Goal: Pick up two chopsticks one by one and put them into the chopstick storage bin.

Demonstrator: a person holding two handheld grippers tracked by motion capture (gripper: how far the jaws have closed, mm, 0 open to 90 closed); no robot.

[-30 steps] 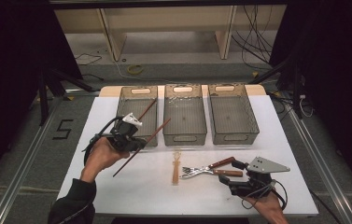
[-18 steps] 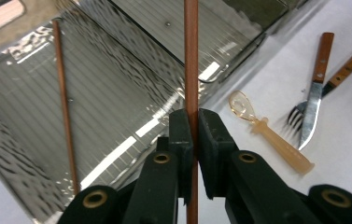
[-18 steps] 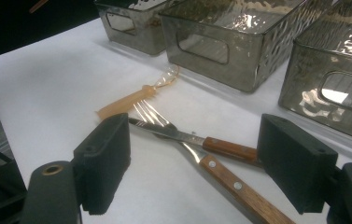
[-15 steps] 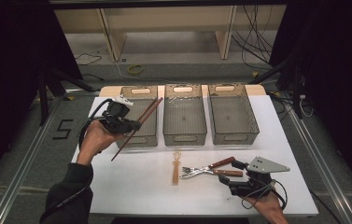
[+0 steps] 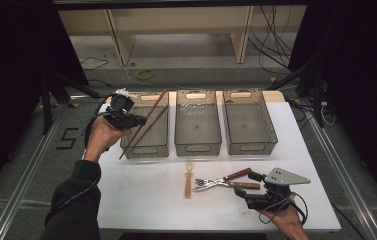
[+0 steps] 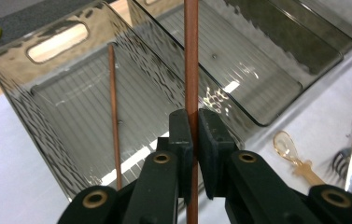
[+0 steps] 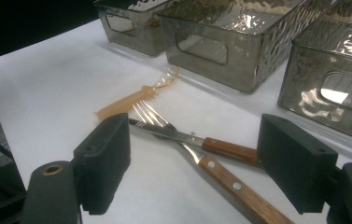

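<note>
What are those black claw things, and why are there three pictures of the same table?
The claws are hand-held grippers: a person squeezes one in each hand to pick things up. One picture comes from a camera high above the table; the other two come from small cameras riding on each gripper, looking along its jaws.

The left gripper is shut on a brown chopstick over the leftmost of three clear bins. A second chopstick leans inside that bin.

The right gripper is open, its jaws on either side of a fork and a knife, both with wooden handles. An amber plastic spoon lies beside them on the white table.
</note>
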